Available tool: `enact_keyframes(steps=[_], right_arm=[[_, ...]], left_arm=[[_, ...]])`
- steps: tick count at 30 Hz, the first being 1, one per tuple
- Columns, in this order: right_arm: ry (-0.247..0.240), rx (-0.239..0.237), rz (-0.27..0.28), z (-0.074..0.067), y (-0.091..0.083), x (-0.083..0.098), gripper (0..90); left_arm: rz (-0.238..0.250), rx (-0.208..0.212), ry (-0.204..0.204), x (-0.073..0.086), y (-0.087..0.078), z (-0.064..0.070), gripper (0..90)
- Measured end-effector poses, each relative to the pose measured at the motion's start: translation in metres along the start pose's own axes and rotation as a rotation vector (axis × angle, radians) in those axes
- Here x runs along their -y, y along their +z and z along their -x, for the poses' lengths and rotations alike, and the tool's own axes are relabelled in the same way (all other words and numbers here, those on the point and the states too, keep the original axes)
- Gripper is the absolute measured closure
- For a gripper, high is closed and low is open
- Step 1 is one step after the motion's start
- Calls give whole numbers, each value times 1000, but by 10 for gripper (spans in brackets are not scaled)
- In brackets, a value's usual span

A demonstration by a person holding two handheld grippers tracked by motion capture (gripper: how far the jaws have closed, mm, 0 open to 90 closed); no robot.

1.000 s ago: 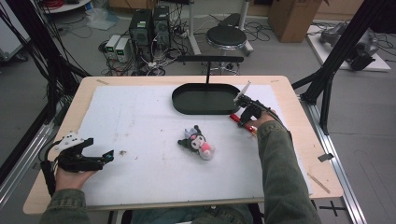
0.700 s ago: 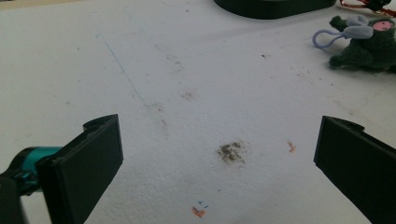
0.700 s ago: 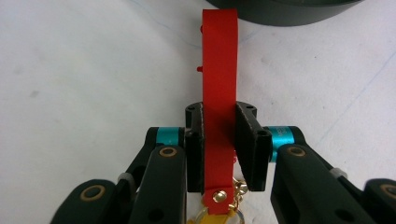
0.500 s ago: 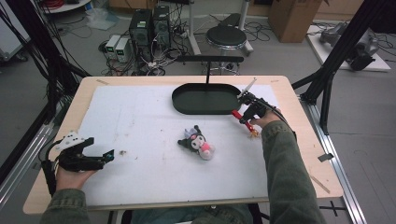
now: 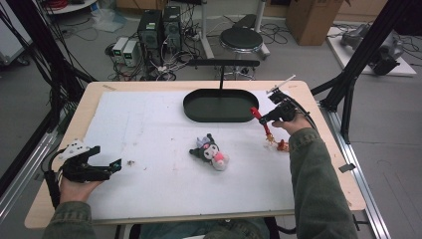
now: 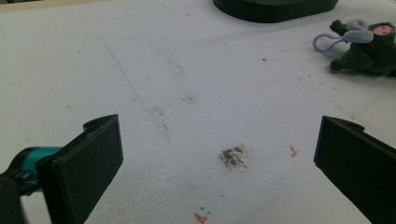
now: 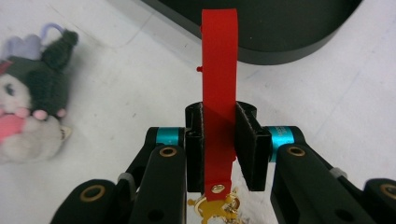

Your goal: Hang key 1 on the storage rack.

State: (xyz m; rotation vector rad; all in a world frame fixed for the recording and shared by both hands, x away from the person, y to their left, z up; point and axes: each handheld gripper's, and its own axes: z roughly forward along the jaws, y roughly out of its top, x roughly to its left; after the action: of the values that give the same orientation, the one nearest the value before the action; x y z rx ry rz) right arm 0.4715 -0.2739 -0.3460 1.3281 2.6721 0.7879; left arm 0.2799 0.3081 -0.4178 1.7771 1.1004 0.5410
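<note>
The surface (image 5: 149,119) is a wooden top covered by a white sheet, stained here and there. On it, at about 12 o'clock from the middle, sits a black oval tray (image 5: 221,105) with a T-shaped handle rising over it. Near the middle of the sheet lies a small plush toy (image 5: 210,152), dark-hooded with a pink and white front; in the left gripper view it shows at 2 o'clock, a lilac loop at its head.

The left tongs (image 5: 115,165) rest low at 8 o'clock on the surface, held in the person's left hand (image 5: 74,189), jaws spread wide apart with nothing between them, over a brownish smudge (image 6: 232,157).

The right tongs (image 5: 261,119) are at 3 o'clock from the toy, just off the tray's right end, and are clamped on a red strap (image 7: 217,93). The strap stands up beyond the jaws toward the tray, and a gold charm (image 7: 215,204) hangs from its lower end, reaching the sheet.
</note>
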Motion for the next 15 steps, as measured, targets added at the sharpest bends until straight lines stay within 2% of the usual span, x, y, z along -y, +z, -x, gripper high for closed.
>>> enact_keyframes(steps=[1, 2, 3, 4, 6, 11, 15], right_arm=[[13, -8, 7, 1, -4, 2, 746], [25, -12, 40, 2, -13, 7, 746], [25, -12, 40, 2, -13, 7, 746], [44, -34, 79, 3, -23, 11, 746], [52, -39, 93, 3, -26, 12, 746], [87, -101, 203, 5, -49, 16, 747], [105, -122, 272, 3, -67, 12, 746]], left_arm=[[3, 6, -3, 0, 0, 0, 17], [7, 11, -7, 0, 0, 0, 17], [8, 13, -9, 0, 0, 0, 17], [2, 15, -5, 0, 1, -1, 17], [-3, 15, -3, 0, 2, -1, 17], [-2, 18, -4, 0, 3, -1, 17], [-4, 17, -2, 0, 2, -1, 17]])
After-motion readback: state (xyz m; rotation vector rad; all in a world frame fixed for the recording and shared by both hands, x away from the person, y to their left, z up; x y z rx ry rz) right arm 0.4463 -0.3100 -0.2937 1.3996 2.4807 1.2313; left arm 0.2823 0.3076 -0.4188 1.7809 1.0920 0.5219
